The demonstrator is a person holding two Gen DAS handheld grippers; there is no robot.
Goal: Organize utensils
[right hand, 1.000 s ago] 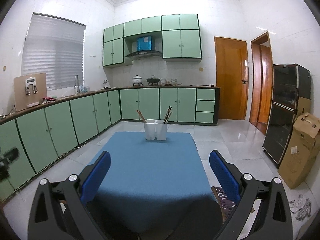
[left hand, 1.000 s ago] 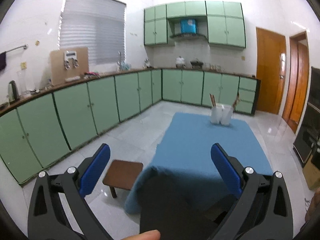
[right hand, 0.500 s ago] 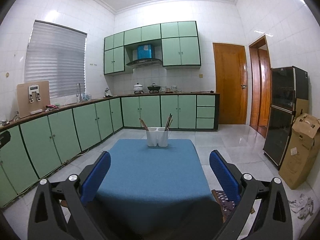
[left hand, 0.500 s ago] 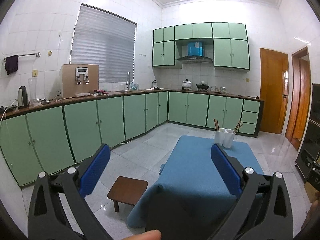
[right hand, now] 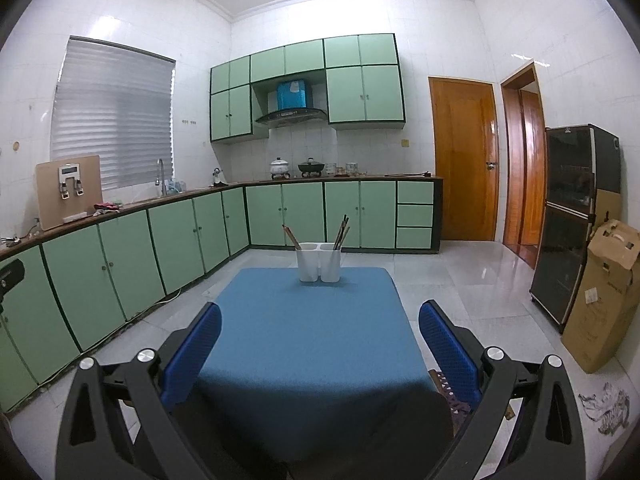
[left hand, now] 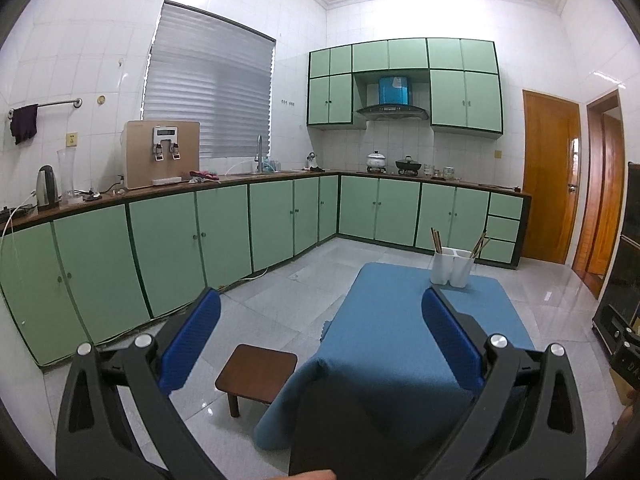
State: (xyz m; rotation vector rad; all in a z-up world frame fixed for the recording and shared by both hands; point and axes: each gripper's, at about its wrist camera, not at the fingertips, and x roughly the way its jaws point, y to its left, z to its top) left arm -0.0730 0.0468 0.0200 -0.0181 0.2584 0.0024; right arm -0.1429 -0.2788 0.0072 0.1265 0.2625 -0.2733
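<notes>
Green-cabinet kitchen surrounds a table covered in blue cloth (right hand: 312, 336). At the table's far end stands a white two-compartment plastic utensil holder (right hand: 319, 262), with brown wooden chopsticks (right hand: 342, 233) leaning in both compartments. Left tongs (left hand: 320, 314) and right tongs (right hand: 319, 322) hang at the table's near end, both spread wide, gripping nothing.

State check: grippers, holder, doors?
left gripper: open, empty
right gripper: open, empty
holder: upright on blue table, chopsticks in both compartments
cabinet doors: shut
wooden door: shut
</notes>
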